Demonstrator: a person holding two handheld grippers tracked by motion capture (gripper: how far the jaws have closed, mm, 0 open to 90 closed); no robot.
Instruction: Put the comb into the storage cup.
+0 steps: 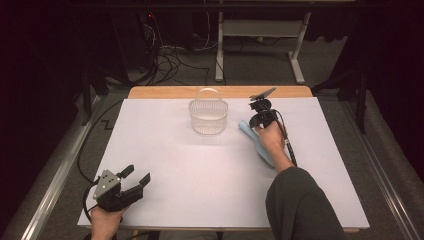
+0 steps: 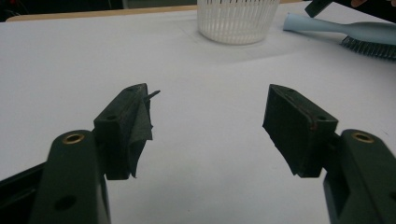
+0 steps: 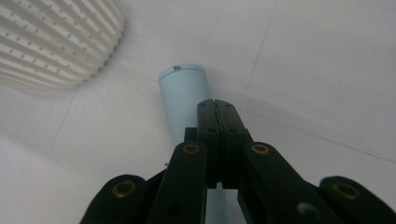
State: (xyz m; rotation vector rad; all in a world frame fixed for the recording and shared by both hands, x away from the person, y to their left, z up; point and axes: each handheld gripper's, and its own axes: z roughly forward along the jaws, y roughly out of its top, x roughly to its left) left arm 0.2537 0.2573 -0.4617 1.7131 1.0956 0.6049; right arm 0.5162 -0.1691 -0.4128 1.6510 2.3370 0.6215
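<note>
1. Table [image 1: 165, 165]: flat white sheet, matte, over a wooden top whose pale edge shows at 12 o'clock. Largest item; bears all else.

2. Basket [image 1: 208, 116]: round, white plastic, slatted walls, thin arched handle. Stands upright at 12 o'clock of the table's centre. Appears empty. In my judgement the brush is meant to end up here, and that step is not yet done.

3. Brush [image 2: 336, 29]: pale blue, smooth plastic, rounded cylindrical handle with a flat cut end; dark bristles under its wide head. Lies flat on the sheet at about 2 o'clock of centre, just beside the basket, handle end toward it. Not lifted.

4. Right gripper [image 3: 217, 109]: black, hard plastic with brass-ringed bolts. Jaws pressed together, nothing between them; tips sit over the brush handle. Contact with it cannot be told. Judgement: work is at the start; gripping, lifting and placing all remain.

5. Left gripper [image 1: 137, 176]: same build, grey three-cornered plate on top. Rests at 7 o'clock, well apart from the brush. Jaws stand apart, empty; one pad's black lining hangs loose and frayed.
</note>
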